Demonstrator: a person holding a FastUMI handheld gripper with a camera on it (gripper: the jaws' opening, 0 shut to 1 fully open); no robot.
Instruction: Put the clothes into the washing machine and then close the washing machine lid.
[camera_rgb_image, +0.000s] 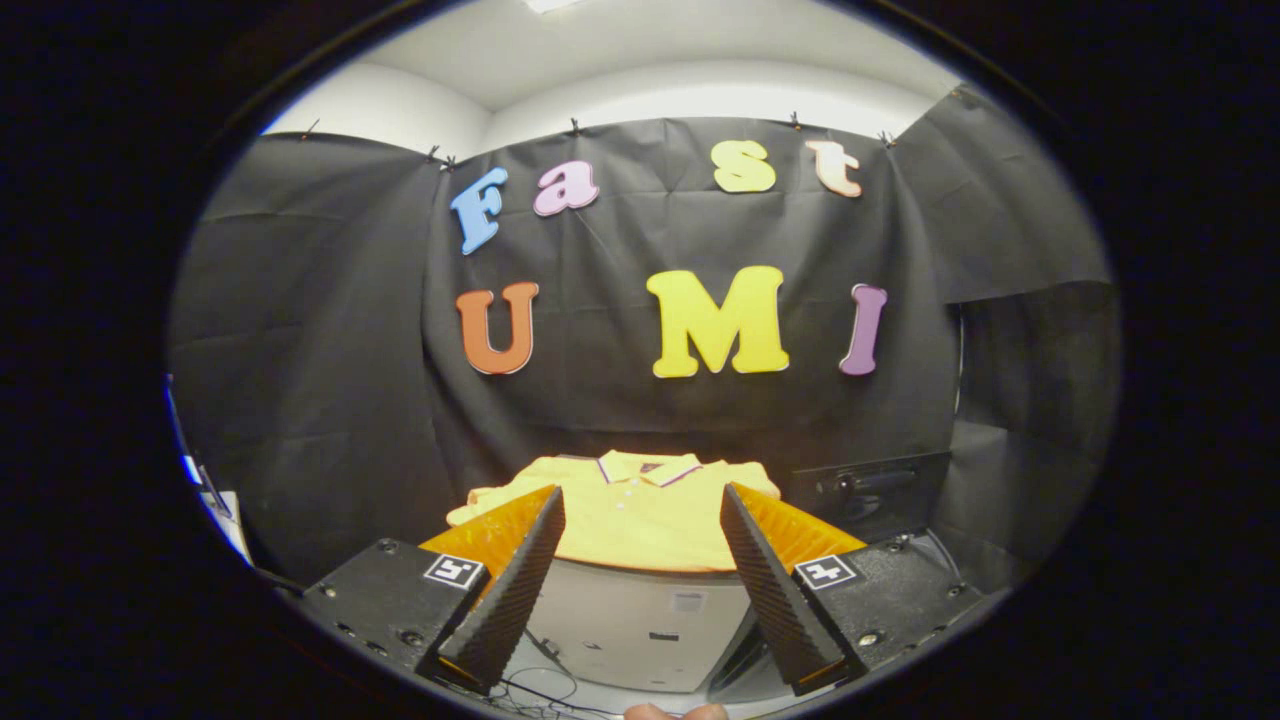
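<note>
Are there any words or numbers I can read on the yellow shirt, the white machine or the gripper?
Yellow shirt: no words or numbers to be seen.
White machine under the shirt: small stickers on its front, too small to read.
Gripper, open, with the shirt just ahead of its fingers: two square markers, black-and-white patterns, not words.

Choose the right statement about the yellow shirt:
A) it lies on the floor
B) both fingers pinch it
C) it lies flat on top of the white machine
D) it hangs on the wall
C: the yellow shirt lies spread on the white machine, beyond the open hand-held gripper, untouched.
</note>
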